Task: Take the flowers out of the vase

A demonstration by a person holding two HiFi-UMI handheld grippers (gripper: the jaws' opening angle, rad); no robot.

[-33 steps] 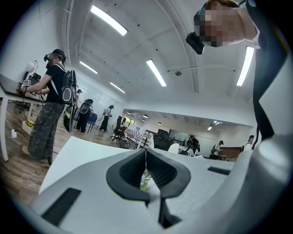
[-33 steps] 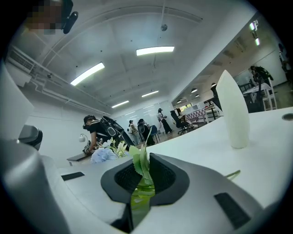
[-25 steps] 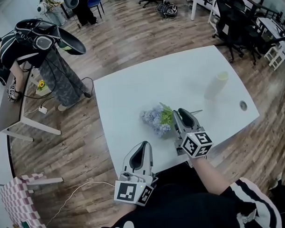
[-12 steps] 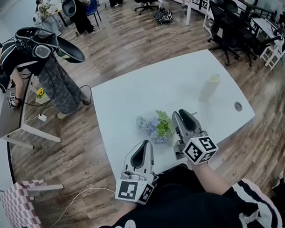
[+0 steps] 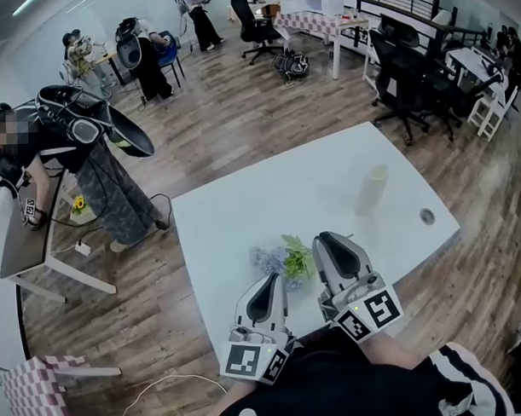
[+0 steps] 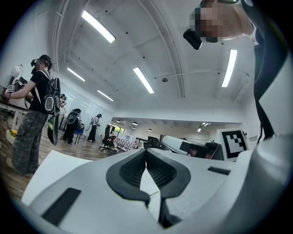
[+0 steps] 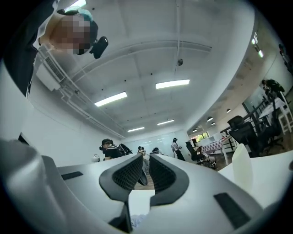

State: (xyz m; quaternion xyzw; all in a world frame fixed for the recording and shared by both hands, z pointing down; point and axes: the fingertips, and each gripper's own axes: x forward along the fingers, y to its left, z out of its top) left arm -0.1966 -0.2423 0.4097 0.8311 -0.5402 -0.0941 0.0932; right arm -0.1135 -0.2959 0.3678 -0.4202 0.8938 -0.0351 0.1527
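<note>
Right gripper (image 5: 332,241) lifted clear of flowers (image 5: 282,262) lying on bench (image 5: 260,194), jaws just narrowed, empty; left gripper (image 5: 267,286) jaws together, empty.

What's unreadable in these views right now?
Stems of the flowers: head view, under the right gripper, whose jaws have just been closing, nothing seen between them.
Base of the vase: right gripper view, behind that gripper's body.
Inside of the vase: head view, too small.

The flowers (image 5: 284,260), a bunch of pale blue-lilac blooms with green leaves, lie on the white table (image 5: 244,212) near its front edge; the vase (image 5: 371,189), tall and cream-coloured, seems to stand upright, well apart from them, further back and to the right.
</note>
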